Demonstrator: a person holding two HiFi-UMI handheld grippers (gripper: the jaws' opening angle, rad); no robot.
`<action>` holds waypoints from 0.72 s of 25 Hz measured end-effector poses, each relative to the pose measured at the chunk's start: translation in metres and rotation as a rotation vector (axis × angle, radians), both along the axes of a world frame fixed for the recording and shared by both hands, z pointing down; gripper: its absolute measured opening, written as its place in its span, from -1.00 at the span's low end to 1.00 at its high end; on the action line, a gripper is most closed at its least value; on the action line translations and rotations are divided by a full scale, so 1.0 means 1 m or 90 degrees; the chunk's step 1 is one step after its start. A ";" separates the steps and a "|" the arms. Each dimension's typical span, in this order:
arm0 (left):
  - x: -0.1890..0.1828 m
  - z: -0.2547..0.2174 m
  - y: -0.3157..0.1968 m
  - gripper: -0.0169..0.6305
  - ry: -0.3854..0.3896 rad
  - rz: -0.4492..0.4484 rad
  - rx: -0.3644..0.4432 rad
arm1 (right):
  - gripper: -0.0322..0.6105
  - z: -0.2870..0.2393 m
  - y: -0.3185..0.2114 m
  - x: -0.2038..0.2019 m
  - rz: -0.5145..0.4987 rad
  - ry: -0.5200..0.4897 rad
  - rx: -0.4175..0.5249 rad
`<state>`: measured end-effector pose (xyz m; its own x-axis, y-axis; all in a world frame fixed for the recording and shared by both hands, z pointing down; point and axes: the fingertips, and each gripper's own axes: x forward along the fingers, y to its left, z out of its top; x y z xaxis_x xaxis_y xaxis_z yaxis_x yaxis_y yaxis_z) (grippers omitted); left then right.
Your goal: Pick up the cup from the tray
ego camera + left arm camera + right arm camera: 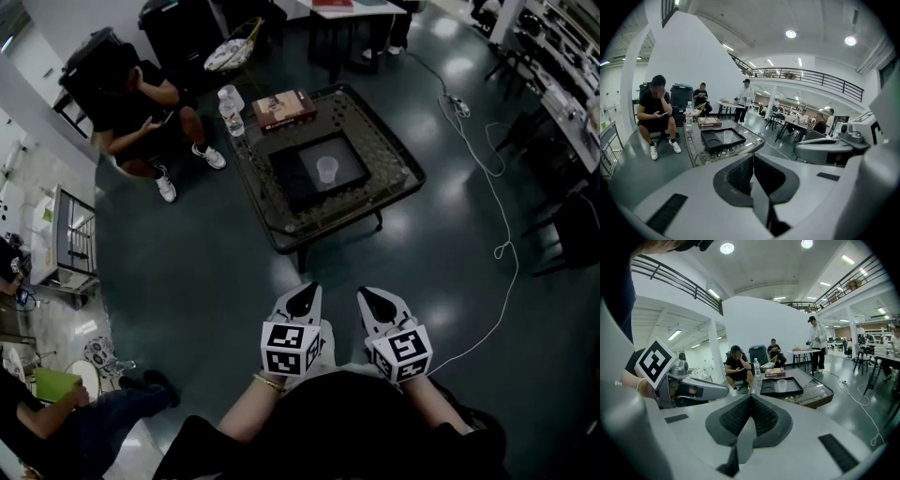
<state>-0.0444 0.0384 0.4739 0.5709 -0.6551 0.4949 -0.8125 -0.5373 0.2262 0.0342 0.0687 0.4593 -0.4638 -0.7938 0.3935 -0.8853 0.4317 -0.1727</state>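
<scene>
Cup (pixel 326 170), small and clear, stands upright in the right half of a black tray (pixel 292 176) at the middle of a low glass worktop (pixel 380 199). It is well apart from us, across a stretch of dark floor (pixel 216 281). We hold the left gripper (pixel 302 300) and the right gripper (pixel 380 303) side by side, close to the body and aimed toward the worktop. The left one's fingers (pixel 739 176) are clenched together on nothing, and so are the right one's fingers (pixel 765 417). The pickup has not begun. We judge that either pair must part before it reaches the cup, or the closed tips will simply knock it over. The cup looks thin and light, so a hard squeeze could buckle it and a glancing touch could slide it across the tray. A pale cable (pixel 497 211) loops over the floor to the right of the worktop and could catch a foot on the way in. A bottle (pixel 231 111) and a flat box (pixel 284 109) sit on the far edge, behind the tray. A person (pixel 141 98) sits just beyond that corner. The box carries a pale strip of print and the bottle a label, both too small to read. The marker cubes (pixel 291 347) show only black-and-white squares, no words.
</scene>
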 end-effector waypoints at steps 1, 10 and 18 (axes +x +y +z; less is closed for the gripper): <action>0.000 -0.001 -0.008 -0.91 -0.002 0.004 0.002 | -0.86 -0.001 -0.008 0.000 0.003 0.000 0.000; -0.007 -0.007 -0.077 -0.91 -0.011 0.030 -0.001 | -0.86 -0.013 -0.085 -0.006 0.025 -0.004 0.014; -0.013 0.006 -0.137 -0.91 -0.022 0.062 -0.014 | -0.86 -0.007 -0.146 -0.018 0.040 -0.006 0.010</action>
<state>-0.0578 -0.0987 0.4797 0.6144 -0.5861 0.5283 -0.7637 -0.6099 0.2115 0.0161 -0.0775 0.4522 -0.4168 -0.8273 0.3768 -0.9090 0.3782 -0.1751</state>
